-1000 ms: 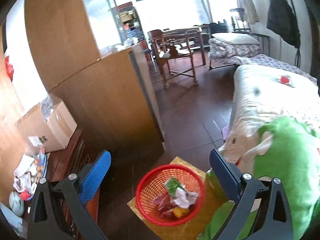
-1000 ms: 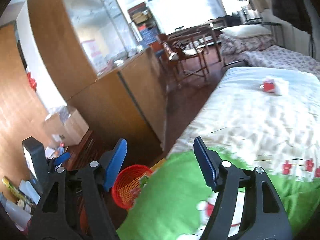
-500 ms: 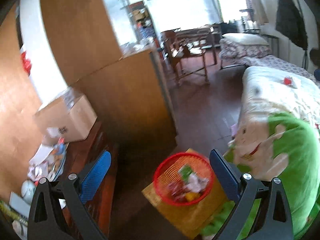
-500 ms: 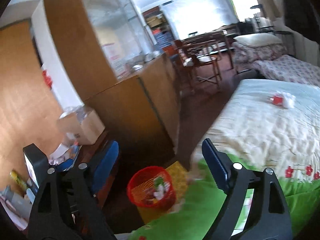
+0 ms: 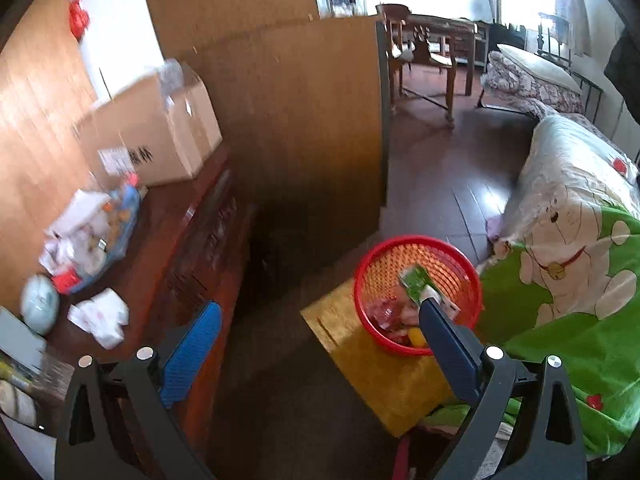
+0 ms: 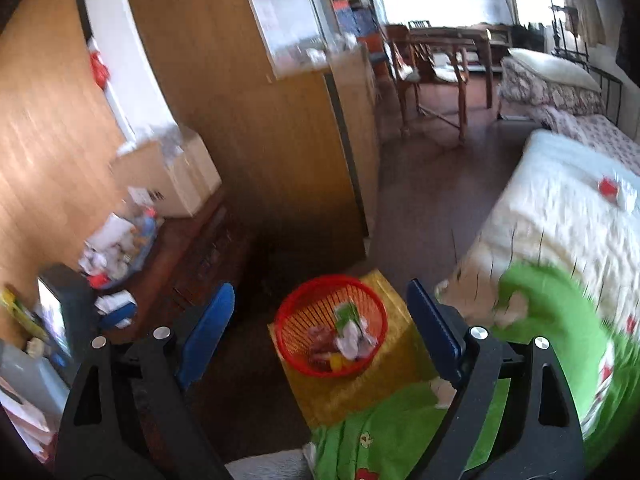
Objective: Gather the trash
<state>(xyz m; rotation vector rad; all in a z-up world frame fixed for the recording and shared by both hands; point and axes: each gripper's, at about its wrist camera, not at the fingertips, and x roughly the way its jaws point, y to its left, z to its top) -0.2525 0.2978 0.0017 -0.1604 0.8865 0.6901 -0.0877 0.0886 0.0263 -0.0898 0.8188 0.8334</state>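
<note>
Trash (image 6: 347, 338) sits in a red basket (image 6: 304, 312) on a yellow stool (image 6: 384, 390) beside the bed (image 6: 560, 216), handy for drop-offs. Both the left gripper (image 5: 320, 334) and the right gripper (image 6: 320, 320) are spread and empty, the right's jaws having just been opening.

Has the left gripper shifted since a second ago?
Yes. The left gripper has swung left: the red basket now sits by its right finger, and the dresser fills more view.

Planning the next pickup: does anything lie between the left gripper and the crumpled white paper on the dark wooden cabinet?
Nothing visible does. The left gripper is open and empty, and the crumpled white paper lies exposed on the cabinet top, just left of its left finger.
</note>
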